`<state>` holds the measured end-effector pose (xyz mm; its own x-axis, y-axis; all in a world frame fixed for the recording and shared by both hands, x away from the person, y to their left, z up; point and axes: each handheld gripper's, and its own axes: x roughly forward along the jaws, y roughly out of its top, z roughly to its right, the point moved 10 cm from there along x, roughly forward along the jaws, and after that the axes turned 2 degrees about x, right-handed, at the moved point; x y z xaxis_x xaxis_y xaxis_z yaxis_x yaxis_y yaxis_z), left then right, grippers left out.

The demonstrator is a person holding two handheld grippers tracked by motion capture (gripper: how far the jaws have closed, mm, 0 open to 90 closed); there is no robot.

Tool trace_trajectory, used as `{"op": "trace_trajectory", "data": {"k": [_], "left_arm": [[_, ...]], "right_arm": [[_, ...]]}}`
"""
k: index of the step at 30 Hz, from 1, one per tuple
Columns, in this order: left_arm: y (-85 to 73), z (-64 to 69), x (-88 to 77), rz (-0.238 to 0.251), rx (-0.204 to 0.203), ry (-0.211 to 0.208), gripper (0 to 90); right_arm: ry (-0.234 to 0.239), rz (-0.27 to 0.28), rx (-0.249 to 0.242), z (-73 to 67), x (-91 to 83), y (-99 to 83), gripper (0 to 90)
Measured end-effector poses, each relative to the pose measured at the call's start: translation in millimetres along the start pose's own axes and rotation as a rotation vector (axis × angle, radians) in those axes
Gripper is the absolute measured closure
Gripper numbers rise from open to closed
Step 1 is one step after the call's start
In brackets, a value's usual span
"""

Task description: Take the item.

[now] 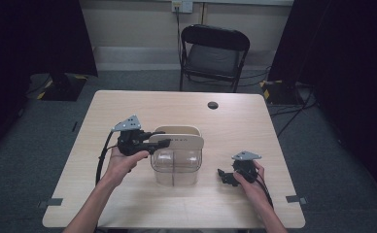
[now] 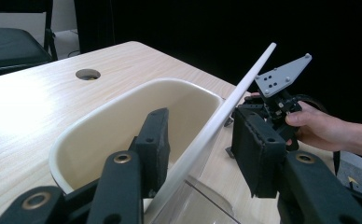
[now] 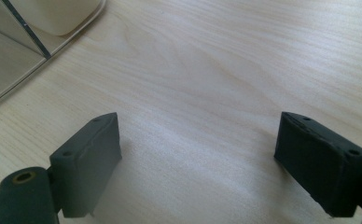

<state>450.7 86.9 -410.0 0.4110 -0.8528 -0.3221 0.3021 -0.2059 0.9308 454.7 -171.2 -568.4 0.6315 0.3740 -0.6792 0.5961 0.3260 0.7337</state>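
the left gripper (image 1: 161, 141) clamps the tilted flat cream lid (image 2: 216, 126) over a clear plastic container with a cream insert (image 1: 176, 167), mid-table on the pale wooden table (image 1: 143, 204). the right gripper (image 1: 222, 174) rests to its right, jaws spread wide, holding nothing.

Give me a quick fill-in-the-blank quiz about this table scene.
1. The left gripper is tilting up the clear container's ____.
2. The right gripper's fingers stand ____ above the bare table.
3. Beyond the table stands a black folding ____.
Missing words: lid; open; chair.
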Motion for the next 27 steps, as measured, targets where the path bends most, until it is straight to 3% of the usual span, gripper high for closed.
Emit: {"op": "trace_trajectory", "data": {"k": [27], "left_arm": [[-1.2, -0.5, 0.6, -0.002, -0.006, 0.001, 56.4]], "right_arm": [[0.0, 0.0, 0.0, 0.0, 0.0, 0.0, 13.7]]}}
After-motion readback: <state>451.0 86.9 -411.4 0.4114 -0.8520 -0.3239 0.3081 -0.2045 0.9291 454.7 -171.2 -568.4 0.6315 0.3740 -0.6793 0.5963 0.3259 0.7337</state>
